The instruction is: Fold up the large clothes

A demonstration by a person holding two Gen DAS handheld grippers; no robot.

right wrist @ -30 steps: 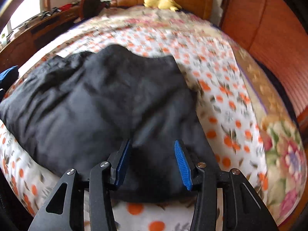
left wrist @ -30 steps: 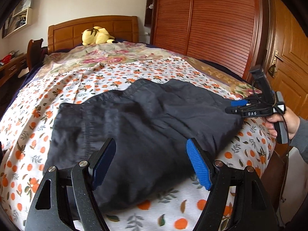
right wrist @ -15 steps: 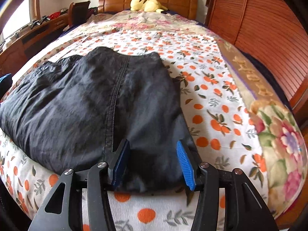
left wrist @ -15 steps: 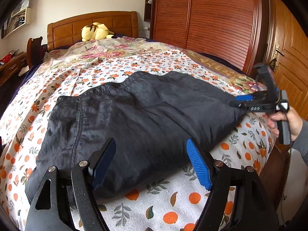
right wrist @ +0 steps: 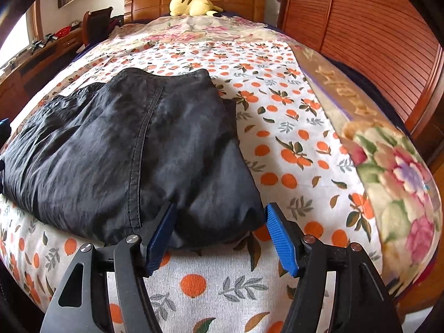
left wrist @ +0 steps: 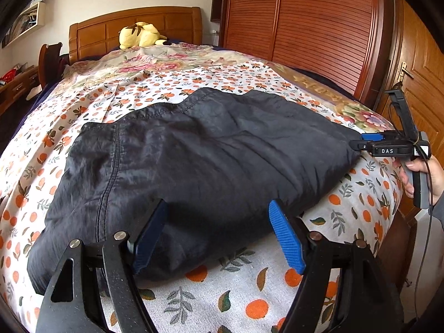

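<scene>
I see the dark garment (left wrist: 194, 166) flat on the bed (left wrist: 249, 291) | left gripper (left wrist: 219, 238) and right gripper (right wrist: 219, 238) spread wide, empty, at its near edge | I'd pinch both corners evenly, lift together.

Open right claw (right wrist: 219, 238) before dark garment (right wrist: 125, 149)

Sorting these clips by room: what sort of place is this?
A bedroom, most likely: a bed with a wooden headboard, a yellow plush toy at its head, and a slatted wooden wardrobe alongside.
</scene>
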